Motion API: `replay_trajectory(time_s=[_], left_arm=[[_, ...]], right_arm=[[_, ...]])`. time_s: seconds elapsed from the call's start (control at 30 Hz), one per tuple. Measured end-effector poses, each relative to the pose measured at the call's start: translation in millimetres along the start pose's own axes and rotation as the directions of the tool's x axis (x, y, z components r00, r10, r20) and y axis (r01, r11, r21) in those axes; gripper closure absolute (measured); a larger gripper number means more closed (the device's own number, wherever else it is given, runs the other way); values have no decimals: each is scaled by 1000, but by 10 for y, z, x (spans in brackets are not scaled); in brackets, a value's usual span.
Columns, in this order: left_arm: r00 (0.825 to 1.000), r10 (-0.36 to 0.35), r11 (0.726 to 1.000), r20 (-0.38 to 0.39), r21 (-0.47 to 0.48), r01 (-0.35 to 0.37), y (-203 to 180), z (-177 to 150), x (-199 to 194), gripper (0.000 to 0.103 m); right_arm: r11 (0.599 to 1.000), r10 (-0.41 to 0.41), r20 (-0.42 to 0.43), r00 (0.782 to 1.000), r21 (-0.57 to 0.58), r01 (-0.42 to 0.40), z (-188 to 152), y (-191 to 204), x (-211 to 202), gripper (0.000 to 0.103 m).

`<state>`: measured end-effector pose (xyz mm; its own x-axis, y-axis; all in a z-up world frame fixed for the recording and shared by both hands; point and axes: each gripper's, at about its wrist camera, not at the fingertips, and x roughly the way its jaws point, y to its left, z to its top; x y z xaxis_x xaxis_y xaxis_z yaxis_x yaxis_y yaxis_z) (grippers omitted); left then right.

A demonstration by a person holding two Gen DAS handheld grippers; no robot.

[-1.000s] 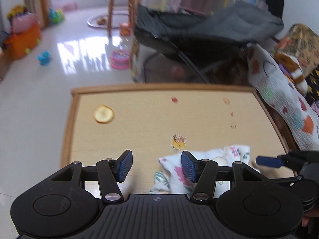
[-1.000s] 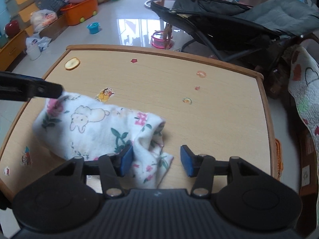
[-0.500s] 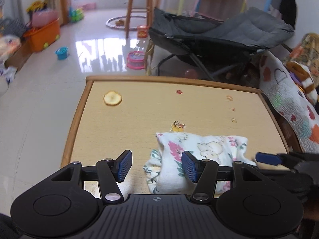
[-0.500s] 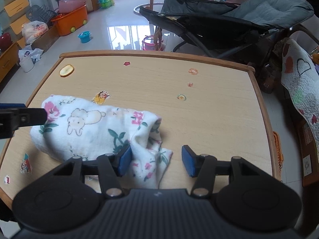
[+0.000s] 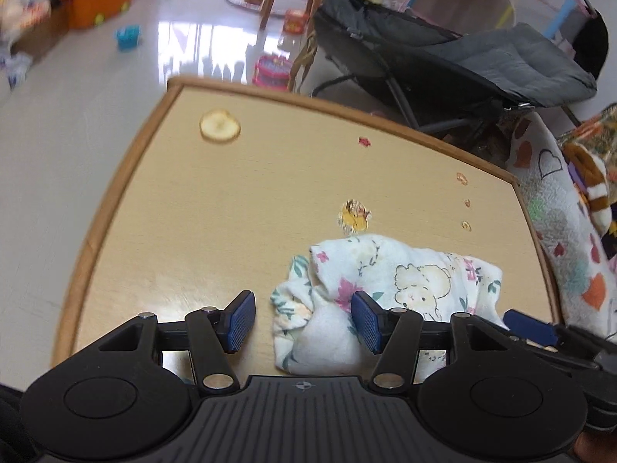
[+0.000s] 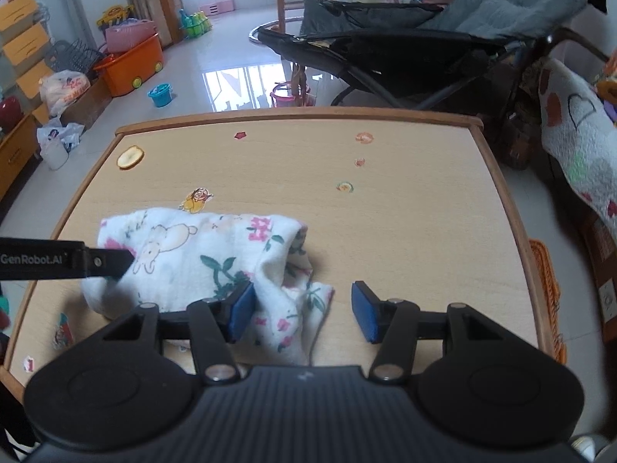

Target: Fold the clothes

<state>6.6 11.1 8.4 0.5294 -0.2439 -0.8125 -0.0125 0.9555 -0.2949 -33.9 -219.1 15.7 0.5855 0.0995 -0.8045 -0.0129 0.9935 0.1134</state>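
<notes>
My right gripper (image 6: 302,310) hangs open over the floral cloth (image 6: 200,258) on the table (image 6: 405,223), its left pad perhaps touching.

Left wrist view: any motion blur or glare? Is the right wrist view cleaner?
Left wrist view: soft all over, worst on the orange bin; window glare on the floor; table edge bowed by the fisheye. Right wrist view: sharper, printed cloth crisp, same floor glare.

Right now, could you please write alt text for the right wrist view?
A crumpled floral cloth lies on a wooden table, one end between the open right tool. The left tool reaches in over the cloth's other end; toys and a stroller stand behind.
</notes>
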Motion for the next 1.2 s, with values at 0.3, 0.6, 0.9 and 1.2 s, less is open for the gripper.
replay_trajectory(time_s=[0.3,0.6,0.9,1.2], left_arm=[[1000,22,999,5,47,-22,-124,-65,149,34],[998,-63,997,-10,39,63,-82,-42,163,58],[993,-117,993,12,-22,117,-39,51,37,80],[980,-157,986,123,-37,163,-35,535,-212,80]], right_arm=[[995,45,-35,998,88,-41,-27,-56,73,50],[986,113,-18,993,125,-110,-49,-19,62,82],[982,129,36,991,134,-132,74,-15,-88,90],[984,148,136,980,83,-160,579,52,-199,90]])
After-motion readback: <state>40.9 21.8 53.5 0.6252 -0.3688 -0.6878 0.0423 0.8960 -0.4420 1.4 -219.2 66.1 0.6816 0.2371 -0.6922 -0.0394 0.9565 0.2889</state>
